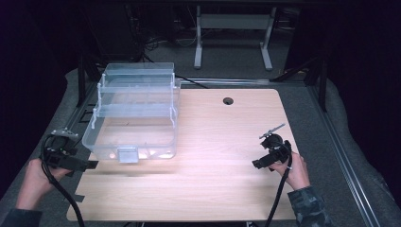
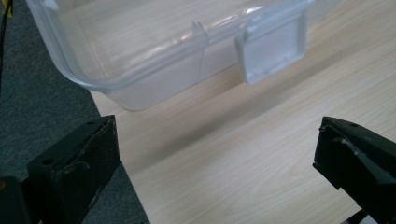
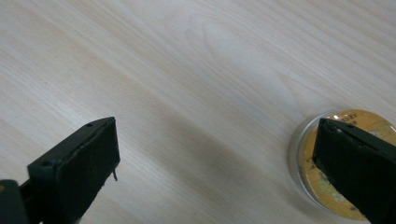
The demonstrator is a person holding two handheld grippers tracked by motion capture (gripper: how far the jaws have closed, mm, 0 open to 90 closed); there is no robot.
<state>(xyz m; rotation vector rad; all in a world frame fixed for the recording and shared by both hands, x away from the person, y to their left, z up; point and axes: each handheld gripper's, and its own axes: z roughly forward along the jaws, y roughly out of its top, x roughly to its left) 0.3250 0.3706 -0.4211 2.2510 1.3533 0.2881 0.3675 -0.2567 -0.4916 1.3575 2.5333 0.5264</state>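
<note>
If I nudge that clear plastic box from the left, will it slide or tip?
The clear plastic box looks thin-walled with nothing visible inside, so probably light. On the smooth wooden table it would likely slide easily. Its raised tiered trays put weight toward the back, so a high push might tip it. The latch may flap.

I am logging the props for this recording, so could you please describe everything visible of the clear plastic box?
The clear plastic box looks like a see-through organiser standing open on the left part of the wooden table. Stepped trays rise toward its back on thin arms. A square latch tab hangs from the front rim. Its lowest compartment looks empty, and neither gripper touches it.
</note>
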